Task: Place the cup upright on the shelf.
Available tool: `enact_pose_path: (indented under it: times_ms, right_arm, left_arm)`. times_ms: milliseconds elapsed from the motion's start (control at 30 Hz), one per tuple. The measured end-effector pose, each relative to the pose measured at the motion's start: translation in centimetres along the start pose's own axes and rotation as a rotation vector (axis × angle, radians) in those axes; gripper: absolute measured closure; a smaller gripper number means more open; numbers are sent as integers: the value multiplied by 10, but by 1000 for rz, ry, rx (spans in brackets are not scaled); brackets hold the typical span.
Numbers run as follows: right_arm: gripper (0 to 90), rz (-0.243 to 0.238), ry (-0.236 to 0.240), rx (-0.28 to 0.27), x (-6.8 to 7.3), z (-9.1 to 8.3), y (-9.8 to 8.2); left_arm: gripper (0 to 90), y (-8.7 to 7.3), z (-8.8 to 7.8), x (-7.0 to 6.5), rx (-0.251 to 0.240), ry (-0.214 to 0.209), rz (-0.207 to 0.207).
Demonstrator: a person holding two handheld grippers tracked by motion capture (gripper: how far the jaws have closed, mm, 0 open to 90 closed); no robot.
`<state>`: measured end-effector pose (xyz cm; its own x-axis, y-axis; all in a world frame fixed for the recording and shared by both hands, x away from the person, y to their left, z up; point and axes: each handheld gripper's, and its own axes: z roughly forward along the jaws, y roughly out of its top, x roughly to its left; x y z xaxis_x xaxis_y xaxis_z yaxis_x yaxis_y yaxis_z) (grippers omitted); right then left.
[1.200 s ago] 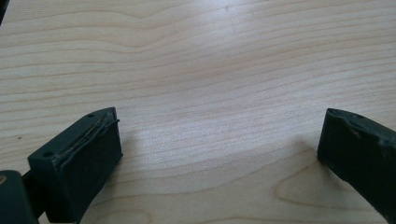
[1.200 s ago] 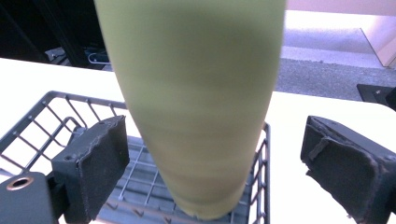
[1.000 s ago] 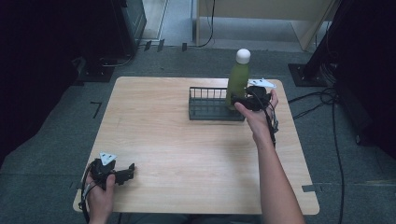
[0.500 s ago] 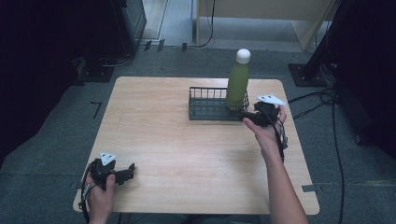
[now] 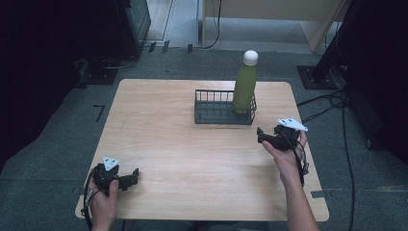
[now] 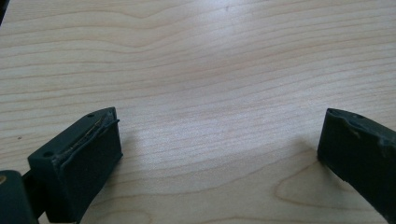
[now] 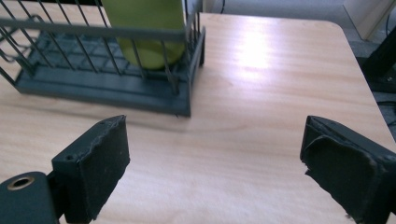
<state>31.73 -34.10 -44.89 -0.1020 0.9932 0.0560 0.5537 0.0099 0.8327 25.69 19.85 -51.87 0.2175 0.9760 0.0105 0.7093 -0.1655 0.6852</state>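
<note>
High view: I see the green bottle (image 5: 244, 89) standing upright, long axis vertical, white cap up, in the wire basket's (image 5: 211, 114) right end. Both jaws spread empty: my right hand-held gripper (image 5: 262, 136) nearby, left hand-held gripper (image 5: 134, 176) over the surface's (image 5: 192, 159) near-left corner.

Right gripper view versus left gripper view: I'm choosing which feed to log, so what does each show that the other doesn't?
Right gripper view alone: the green bottle standing in the dark wire basket, and the table's far corner with floor beyond. Left gripper view alone: nothing but bare wood grain between its jaws. Shared: the wooden table and a pair of black jaws standing wide apart, holding nothing.
</note>
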Motion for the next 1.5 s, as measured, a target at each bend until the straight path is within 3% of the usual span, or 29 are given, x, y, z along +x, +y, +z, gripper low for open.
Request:
enact_pose_path:
  times_ms: [867,1367,1500]
  right_arm:
    - [84,88,-52,74,-47,-42,-87]
    - [84,97,-110,122,-71,-69,-127]
    - [95,93,-107,119,-73,-72,-131]
  left_arm:
    - [0,0,0,0,3,1,3]
    - [0,0,0,0,3,0,4]
    - [0,0,0,0,3,0,3]
